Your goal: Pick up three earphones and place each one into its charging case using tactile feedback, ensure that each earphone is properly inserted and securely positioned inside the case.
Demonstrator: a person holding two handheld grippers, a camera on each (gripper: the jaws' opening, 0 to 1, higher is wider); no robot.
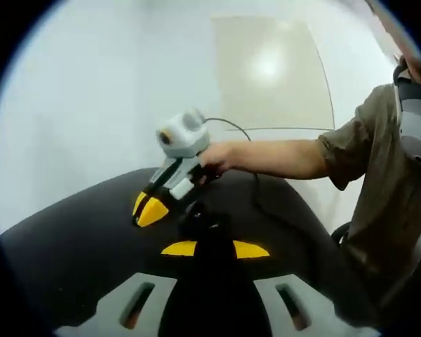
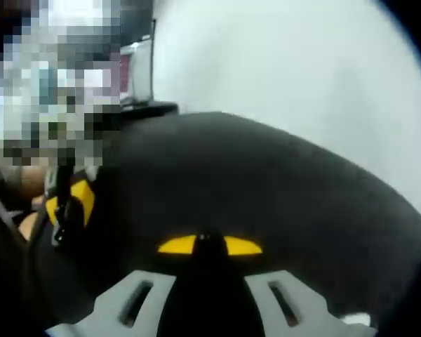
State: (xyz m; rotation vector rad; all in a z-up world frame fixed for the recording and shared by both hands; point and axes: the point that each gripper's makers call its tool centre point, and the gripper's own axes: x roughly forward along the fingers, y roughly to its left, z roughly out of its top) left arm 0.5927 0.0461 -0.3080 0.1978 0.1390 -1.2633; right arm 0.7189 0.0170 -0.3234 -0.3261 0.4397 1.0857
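Black table [image 1: 77, 253] across both views, white wall [image 1: 91, 91] behind. In the left gripper view, person's arm [image 1: 281, 158] reaching in from the right, body cut off at the edge. Right gripper [image 1: 152, 209] in that hand, yellow tips together, low over the table. Left gripper [image 1: 215, 249] nearly closed, a small dark thing between the tips, too dim to identify. Earphones and case not made out.

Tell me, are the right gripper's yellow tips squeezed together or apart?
Together, nearly. The right gripper's yellow tips meet with only a thin dark gap, nothing visible between, above the black table.
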